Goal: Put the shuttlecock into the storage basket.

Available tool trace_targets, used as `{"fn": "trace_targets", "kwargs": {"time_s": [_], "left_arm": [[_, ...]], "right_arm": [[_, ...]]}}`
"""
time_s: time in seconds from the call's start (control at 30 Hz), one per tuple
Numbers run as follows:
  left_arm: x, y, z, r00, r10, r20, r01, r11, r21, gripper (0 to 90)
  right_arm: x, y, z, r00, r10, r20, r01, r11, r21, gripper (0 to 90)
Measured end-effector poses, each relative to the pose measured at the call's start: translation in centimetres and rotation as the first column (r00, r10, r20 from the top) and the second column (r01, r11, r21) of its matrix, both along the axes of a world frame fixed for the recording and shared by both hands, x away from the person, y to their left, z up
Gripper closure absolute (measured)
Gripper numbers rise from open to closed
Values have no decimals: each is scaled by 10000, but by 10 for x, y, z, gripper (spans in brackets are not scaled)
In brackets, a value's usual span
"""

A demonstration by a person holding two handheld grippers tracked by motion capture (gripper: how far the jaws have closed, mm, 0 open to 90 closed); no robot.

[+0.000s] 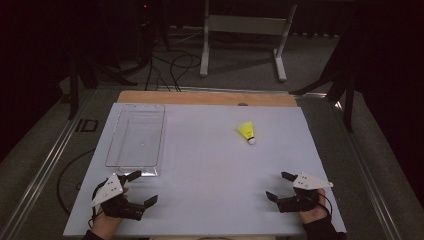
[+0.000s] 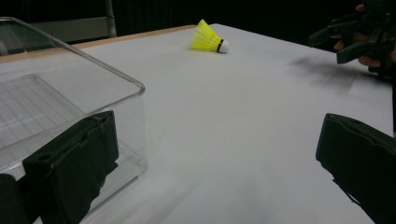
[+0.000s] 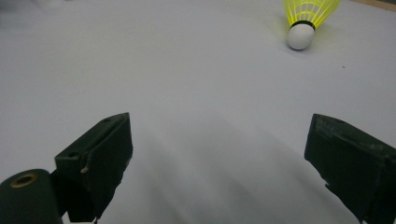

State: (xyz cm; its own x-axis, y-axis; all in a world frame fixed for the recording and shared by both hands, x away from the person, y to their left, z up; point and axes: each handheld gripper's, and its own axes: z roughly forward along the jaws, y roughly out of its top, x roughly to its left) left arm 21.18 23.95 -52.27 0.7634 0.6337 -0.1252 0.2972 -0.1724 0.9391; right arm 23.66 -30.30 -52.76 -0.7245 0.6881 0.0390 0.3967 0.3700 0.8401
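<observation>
A yellow shuttlecock (image 1: 247, 131) with a white cork tip lies on its side on the white board (image 1: 210, 165), right of centre towards the back. A clear plastic tray (image 1: 135, 140) stands empty at the left. My left gripper (image 1: 145, 188) rests at the near left, just by the tray's front corner, open with nothing between its jaws. At the near right my right gripper (image 1: 277, 185) is open and empty too. In the left gripper view the tray's corner (image 2: 56, 93) stands behind the left jaw, with the shuttlecock (image 2: 208, 38) far ahead. In the right gripper view the shuttlecock (image 3: 306, 18) lies ahead to the right.
A strip of wooden tabletop (image 1: 200, 97) shows behind the board. Beyond it a white metal stand (image 1: 245, 30) and loose cables (image 1: 170, 70) sit on the dark floor. The other hand's gripper (image 2: 345, 39) appears at the top right of the left gripper view.
</observation>
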Motion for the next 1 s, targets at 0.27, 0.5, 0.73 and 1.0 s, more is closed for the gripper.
{"fn": "trace_targets", "kwargs": {"time_s": [0.27,0.5,0.73,1.0], "left_arm": [[0,-1,0,10000,-56,21,56,10000,1,0],[0,-1,0,10000,-91,36,91,10000,25,0],[0,-1,0,10000,-92,0,92,10000,29,0],[0,-1,0,10000,-66,11,66,10000,26,0]], "right_arm": [[-1,1,2,10000,64,25,-64,10000,-50,75],[-2,5,5,9997,220,120,-219,9997,-89,74],[-1,4,4,9998,158,-112,-159,9999,-51,75],[1,5,6,9993,-79,-353,75,9999,-108,74]]}}
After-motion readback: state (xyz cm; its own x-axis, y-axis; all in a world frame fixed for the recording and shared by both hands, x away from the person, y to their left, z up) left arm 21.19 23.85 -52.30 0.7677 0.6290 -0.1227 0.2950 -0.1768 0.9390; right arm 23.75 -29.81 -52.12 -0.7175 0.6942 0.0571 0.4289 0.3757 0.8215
